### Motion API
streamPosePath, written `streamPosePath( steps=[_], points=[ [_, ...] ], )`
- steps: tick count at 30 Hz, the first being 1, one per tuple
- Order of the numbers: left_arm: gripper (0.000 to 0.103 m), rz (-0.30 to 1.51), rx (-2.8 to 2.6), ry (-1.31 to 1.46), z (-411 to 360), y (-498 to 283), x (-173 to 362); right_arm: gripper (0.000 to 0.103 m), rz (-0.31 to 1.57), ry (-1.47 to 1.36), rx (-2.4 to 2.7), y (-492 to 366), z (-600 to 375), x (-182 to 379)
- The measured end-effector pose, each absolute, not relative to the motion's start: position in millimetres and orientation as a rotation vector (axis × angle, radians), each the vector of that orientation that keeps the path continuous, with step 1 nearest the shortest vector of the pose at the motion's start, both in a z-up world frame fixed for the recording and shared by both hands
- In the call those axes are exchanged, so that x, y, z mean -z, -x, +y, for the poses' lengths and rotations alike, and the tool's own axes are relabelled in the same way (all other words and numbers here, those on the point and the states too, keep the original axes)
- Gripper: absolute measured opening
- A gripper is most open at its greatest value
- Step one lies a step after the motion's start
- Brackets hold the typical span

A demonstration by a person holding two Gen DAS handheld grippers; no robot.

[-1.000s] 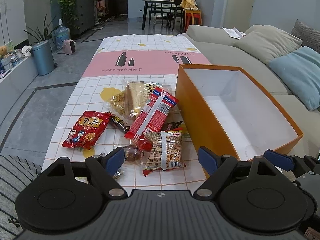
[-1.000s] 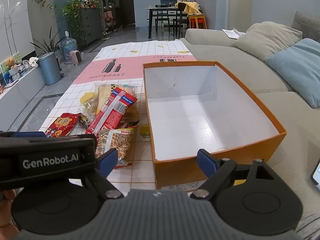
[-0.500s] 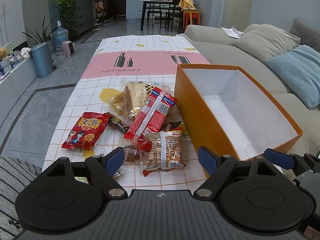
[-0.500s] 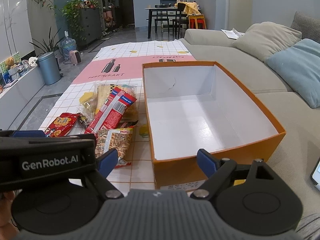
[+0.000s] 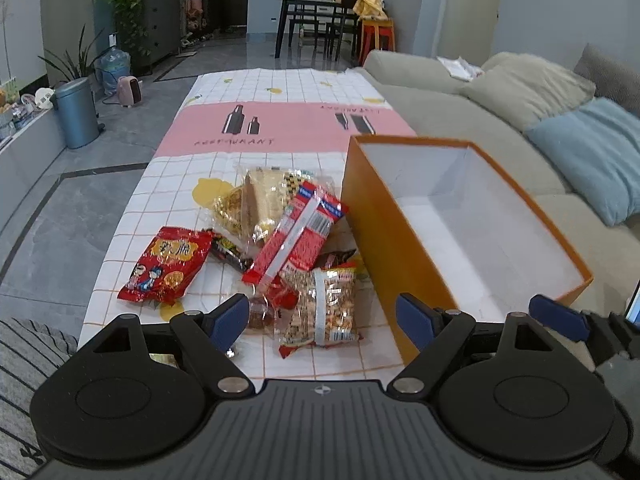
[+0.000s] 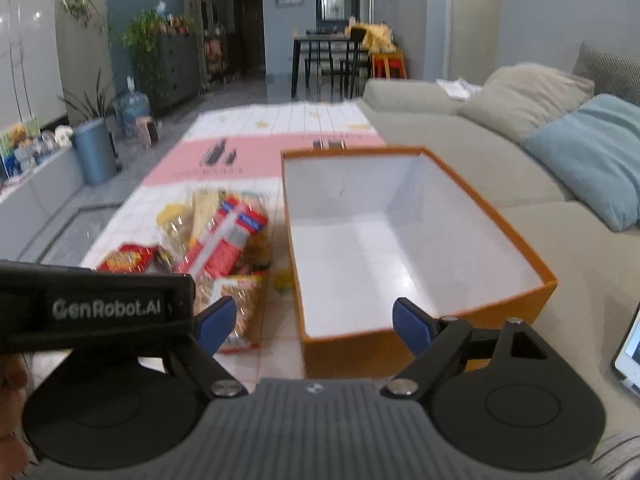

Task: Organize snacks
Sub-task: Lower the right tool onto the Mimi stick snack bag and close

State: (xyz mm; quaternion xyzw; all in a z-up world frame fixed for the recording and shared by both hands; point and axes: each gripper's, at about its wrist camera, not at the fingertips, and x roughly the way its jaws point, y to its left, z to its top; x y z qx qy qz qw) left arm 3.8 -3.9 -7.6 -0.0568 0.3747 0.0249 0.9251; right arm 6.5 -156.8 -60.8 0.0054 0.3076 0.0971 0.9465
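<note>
Both grippers are held low at the near end of the table. The left gripper stands with its blue fingers spread wide and nothing between them; the right gripper is likewise released and empty.

The snacks lie in a loose pile on the checked tablecloth, just left of the orange box. The box is open-topped, white inside, and holds nothing.

The left wrist view shows the pile sharply: a red packet with cartoon figures at the left, a long red and white packet lying across a clear bag of yellow snacks, and a clear bag of mixed nuts nearest the gripper, with a small dark wrapped sweet by the left finger. It also catches one blue finger of the right gripper at its right edge.

The right wrist view shows the whole box floor, the black body of the left gripper marked "GenRobot.AI" across its left side, and the corner of a lit screen at the right edge. This view is blurred, where half a second ago it was sharp. The box and pile sit lower in it than before; in the left view they are unchanged, and no snack has moved
</note>
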Motion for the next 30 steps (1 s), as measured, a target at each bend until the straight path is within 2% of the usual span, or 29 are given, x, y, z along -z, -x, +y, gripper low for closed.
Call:
streamPosePath(
  steps=[8, 16, 23, 27, 30],
  points=[
    [0.098, 0.738, -0.052, 0.191, 29, -3, -11, 0.084, 0.523, -0.016, -0.263, 6, -132, 46],
    [0.098, 0.726, -0.12, 0.246, 88, -12, -22, 0.084, 0.569, 0.043, -0.349, 9, -88, 57],
    [0.098, 0.766, -0.262, 0.345, 158, -21, 9, 0.084, 0.65, 0.074, -0.404, 0, -53, 88],
    [0.098, 0.837, -0.271, 0.366, 174, -34, 27, 0.083, 0.714, 0.087, -0.374, -23, -34, 108],
    [0.098, 0.842, -0.211, 0.339, 174, -42, 34, 0.083, 0.74, -0.005, -0.291, -42, -35, 118]
  ],
)
